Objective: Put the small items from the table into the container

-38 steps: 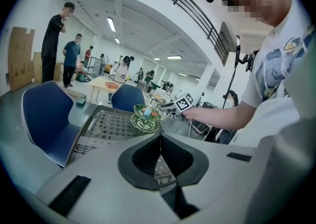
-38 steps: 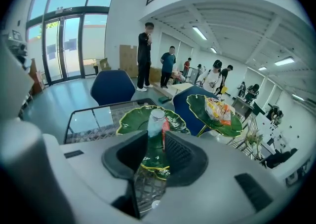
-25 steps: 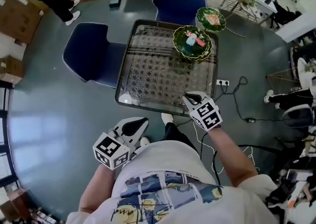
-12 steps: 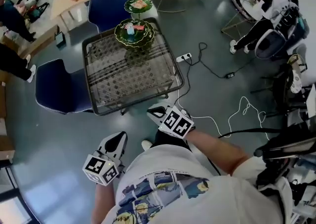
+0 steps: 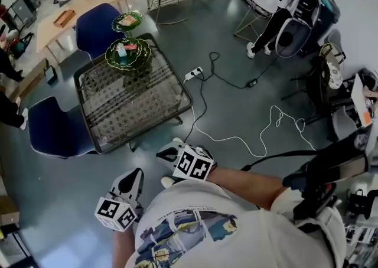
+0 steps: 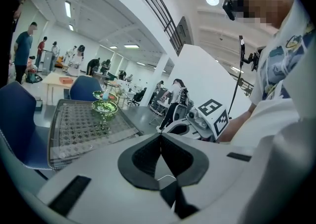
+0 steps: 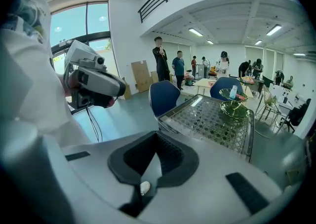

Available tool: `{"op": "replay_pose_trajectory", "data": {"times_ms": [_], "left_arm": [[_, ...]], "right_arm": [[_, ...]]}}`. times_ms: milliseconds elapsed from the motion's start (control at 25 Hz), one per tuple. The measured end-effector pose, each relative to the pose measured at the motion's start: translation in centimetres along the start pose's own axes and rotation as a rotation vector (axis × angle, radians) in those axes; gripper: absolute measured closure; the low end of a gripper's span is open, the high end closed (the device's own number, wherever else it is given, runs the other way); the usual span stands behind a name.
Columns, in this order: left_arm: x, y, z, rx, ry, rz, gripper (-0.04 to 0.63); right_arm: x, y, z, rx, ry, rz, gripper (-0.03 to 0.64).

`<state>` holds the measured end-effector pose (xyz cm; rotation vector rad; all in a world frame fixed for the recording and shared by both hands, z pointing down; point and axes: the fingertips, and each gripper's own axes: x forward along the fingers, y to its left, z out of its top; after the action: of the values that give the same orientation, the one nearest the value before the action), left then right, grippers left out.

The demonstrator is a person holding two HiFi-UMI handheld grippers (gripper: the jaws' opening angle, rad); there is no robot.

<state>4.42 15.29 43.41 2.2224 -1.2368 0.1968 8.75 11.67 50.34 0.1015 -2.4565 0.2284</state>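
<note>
The glass worktop (image 5: 136, 113) stands well apart from the person, and no loose piece can be made out on its bare part. At its far end sits a green dish (image 5: 129, 55) with the small items (image 5: 125, 47) in it. They look light and hard, and would likely skid on glass, so a pinch across the narrow sides would suit. The left hand-held gripper (image 5: 137, 172) and the right hand-held gripper (image 5: 160, 153) are both pressed together, gripping nothing, close to the body.
</note>
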Motion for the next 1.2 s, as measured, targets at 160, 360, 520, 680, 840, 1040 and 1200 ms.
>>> {"op": "replay_pose_trajectory", "data": {"times_ms": [160, 360, 520, 680, 840, 1040, 1200], "left_arm": [[1.0, -1.2, -0.3, 0.01, 0.008, -0.022, 0.586], [1.2, -2.0, -0.7, 0.032, 0.029, -0.032, 0.586], [1.1, -2.6, -0.7, 0.04, 0.029, -0.03, 0.586], [1.2, -3.1, -0.7, 0.044, 0.021, -0.034, 0.586], [0.8, -2.8, -0.8, 0.037, 0.016, -0.032, 0.586], [0.4, -2.5, -1.2, 0.037, 0.003, -0.022, 0.586], [-0.2, -3.0, -1.5, 0.031, -0.004, -0.015, 0.586]], "right_arm": [[-1.1, -0.1, -0.4, -0.004, -0.009, -0.017, 0.607], [-2.0, 0.2, -0.4, -0.004, -0.029, -0.033, 0.607], [-2.7, 0.6, -0.4, -0.009, -0.03, -0.037, 0.607], [-3.3, 0.7, -0.5, -0.019, -0.035, -0.042, 0.607], [-3.3, 1.0, -0.4, -0.024, -0.028, -0.043, 0.607], [-3.0, 1.5, -1.0, -0.036, -0.018, -0.04, 0.607], [-3.4, 2.1, -1.2, -0.042, -0.006, -0.032, 0.607]]}}
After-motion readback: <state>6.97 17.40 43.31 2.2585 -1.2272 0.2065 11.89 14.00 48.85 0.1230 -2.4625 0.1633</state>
